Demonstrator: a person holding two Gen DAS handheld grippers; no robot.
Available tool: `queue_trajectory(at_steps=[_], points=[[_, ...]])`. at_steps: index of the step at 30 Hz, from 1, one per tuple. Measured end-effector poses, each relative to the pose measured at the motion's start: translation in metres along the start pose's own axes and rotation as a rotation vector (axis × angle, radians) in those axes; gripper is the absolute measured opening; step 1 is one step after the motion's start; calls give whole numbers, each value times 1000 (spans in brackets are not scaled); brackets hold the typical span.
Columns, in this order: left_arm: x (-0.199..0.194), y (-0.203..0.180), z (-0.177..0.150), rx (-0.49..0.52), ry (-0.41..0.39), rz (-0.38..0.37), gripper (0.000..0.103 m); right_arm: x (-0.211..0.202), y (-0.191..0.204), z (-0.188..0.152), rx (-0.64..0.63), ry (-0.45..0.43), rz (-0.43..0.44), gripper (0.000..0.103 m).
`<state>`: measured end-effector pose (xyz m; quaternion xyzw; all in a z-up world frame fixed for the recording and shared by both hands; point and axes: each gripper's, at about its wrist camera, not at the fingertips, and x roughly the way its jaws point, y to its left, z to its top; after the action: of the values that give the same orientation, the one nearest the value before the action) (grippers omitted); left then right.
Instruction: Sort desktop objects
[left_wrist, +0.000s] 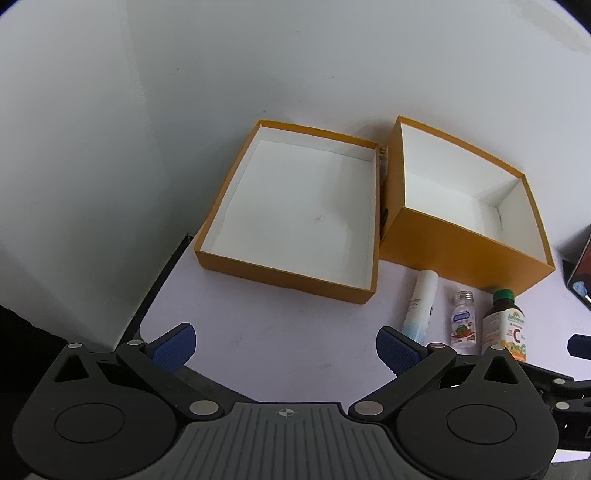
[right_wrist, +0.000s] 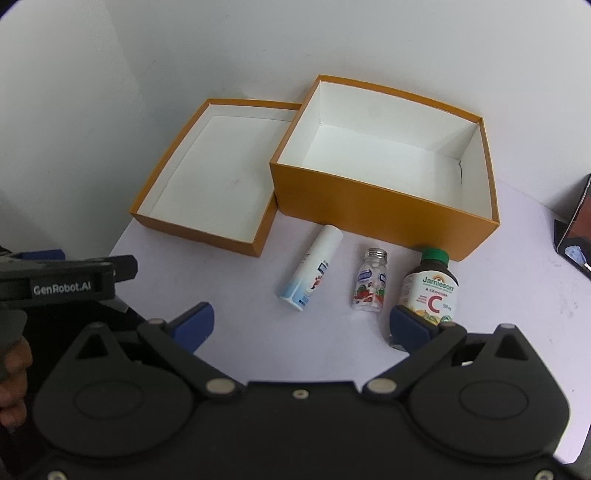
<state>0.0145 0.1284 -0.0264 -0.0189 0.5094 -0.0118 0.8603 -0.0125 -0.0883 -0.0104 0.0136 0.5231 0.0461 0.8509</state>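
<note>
Three containers lie in a row on the white table in front of the boxes: a white tube (right_wrist: 312, 267) (left_wrist: 421, 304), a small clear bottle (right_wrist: 371, 282) (left_wrist: 463, 319), and a brown vitamin C bottle with a green cap (right_wrist: 432, 284) (left_wrist: 504, 321). A deep orange box (right_wrist: 384, 206) (left_wrist: 461, 254) stands open behind them. A shallow orange lid (right_wrist: 199, 232) (left_wrist: 280, 277) lies open side up to its left. My left gripper (left_wrist: 286, 347) is open and empty, low over the table. My right gripper (right_wrist: 301, 323) is open and empty, just before the row.
A white wall rises behind the boxes. A dark phone or screen (right_wrist: 574, 229) (left_wrist: 581, 269) stands at the right edge. The table's left edge (left_wrist: 162, 280) drops to a dark floor. The left gripper's body (right_wrist: 66, 280) shows in the right wrist view.
</note>
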Motion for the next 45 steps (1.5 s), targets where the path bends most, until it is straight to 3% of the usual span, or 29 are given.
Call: queue_trajectory(at_steps=[32,37,45], points=[[-9,9,-8,-2,-8,-40,103,-7,1,-7,16,-1,14,102],[-5,20,-8,7,20,-30,103,-2,-8,-7,63,8,19,95],[-1,22,-3,15,60,-16,103,-3,-25,-6,91,29,-7,95]])
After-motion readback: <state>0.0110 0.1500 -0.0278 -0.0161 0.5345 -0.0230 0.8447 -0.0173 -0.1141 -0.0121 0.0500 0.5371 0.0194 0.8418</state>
